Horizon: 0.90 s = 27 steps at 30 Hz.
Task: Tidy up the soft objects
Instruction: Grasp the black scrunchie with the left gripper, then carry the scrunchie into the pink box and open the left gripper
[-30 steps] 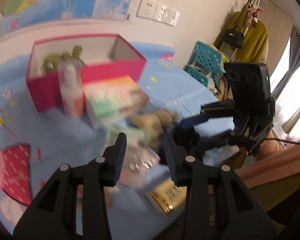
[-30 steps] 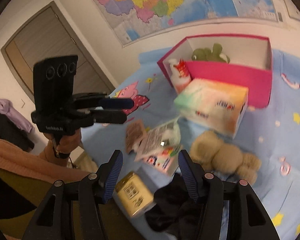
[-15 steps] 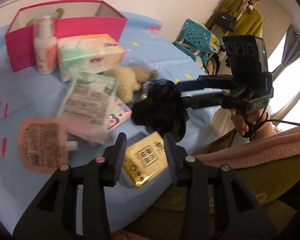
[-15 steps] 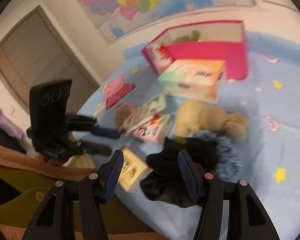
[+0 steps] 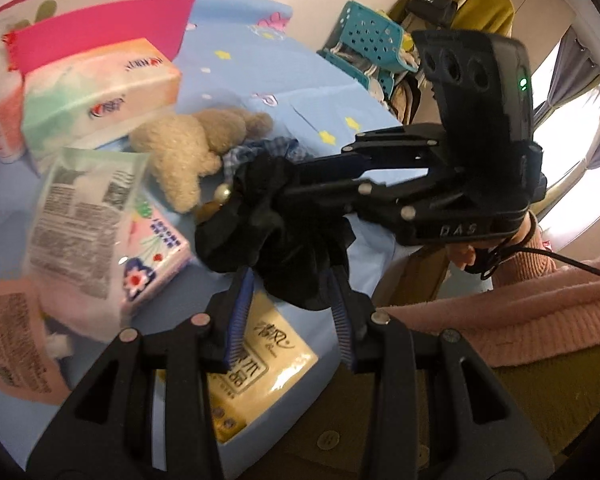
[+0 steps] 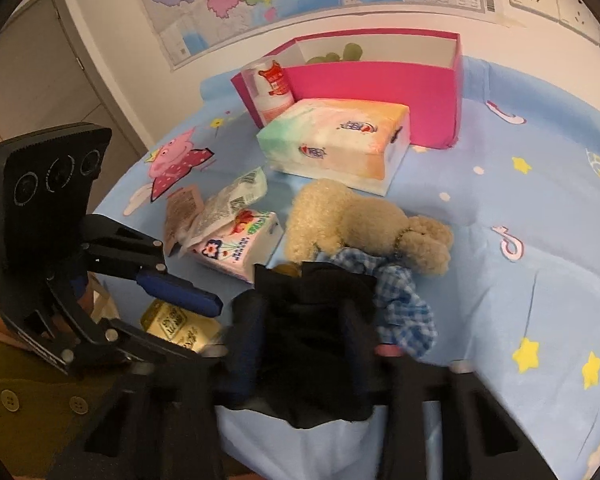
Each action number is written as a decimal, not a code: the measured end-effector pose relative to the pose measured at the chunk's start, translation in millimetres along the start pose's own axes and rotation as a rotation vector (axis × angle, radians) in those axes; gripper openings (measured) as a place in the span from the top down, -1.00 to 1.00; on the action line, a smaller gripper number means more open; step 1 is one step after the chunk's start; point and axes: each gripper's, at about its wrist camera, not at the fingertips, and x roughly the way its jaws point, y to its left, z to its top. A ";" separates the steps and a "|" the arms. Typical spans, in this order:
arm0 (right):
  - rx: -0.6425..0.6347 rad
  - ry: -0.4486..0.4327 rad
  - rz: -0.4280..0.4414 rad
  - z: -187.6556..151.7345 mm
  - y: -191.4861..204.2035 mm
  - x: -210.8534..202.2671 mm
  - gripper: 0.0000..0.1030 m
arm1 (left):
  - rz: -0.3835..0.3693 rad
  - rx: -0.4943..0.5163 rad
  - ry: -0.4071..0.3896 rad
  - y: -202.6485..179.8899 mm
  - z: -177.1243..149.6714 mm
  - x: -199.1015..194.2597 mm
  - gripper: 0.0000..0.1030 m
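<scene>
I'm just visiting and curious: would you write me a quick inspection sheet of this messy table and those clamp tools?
Surface: blue cartoon tablecloth, crowded.
Job's things: black scrunchie; checked scrunchie; beige plush dog; pink box holding a green plush.
Clutter: tissue box, tissue packs, sachets, bottle, yellow pack.
Grippers: right gripper has its fingers around the black scrunchie; left gripper open, beside it.
Cables: black lead at the right wrist.
Surroundings: wall map, sockets, door, teal basket, hanging coat.

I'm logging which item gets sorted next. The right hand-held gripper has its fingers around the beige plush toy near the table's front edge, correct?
Not quite. In the right wrist view the right hand-held gripper has its fingers around the black scrunchie, not the beige plush toy, which lies untouched just behind it. The spot near the table's front edge is right.
</scene>
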 end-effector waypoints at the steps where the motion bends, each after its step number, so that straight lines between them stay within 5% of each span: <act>1: 0.004 -0.007 0.010 -0.3 -0.9 -2.0 0.63 | -0.003 -0.003 0.009 0.3 0.8 3.0 0.22; 8: 0.093 -0.122 0.141 6.4 -8.8 -29.6 0.88 | -0.053 -0.043 0.015 5.2 13.9 13.1 0.22; 11: 0.070 -0.129 0.091 13.3 -4.3 -32.6 0.88 | -0.075 -0.065 -0.018 9.7 19.7 8.9 0.22; 13: 0.082 -0.113 0.062 14.4 -7.9 -30.1 0.79 | -0.063 -0.075 -0.018 12.0 19.8 8.8 0.22; 16: 0.092 -0.079 0.070 10.9 -10.9 -22.0 0.30 | -0.052 -0.081 0.008 12.5 15.7 14.3 0.22; 22: 0.086 -0.009 0.037 9.3 -10.2 8.4 0.25 | -0.046 -0.070 0.045 6.3 14.1 27.5 0.22; 25: 0.072 -0.010 0.042 7.9 -10.4 11.1 0.60 | -0.059 -0.093 0.046 9.2 14.7 32.2 0.23; 27: 0.067 -0.031 0.065 7.5 -9.7 4.3 0.73 | -0.058 -0.096 0.030 7.5 15.0 31.0 0.51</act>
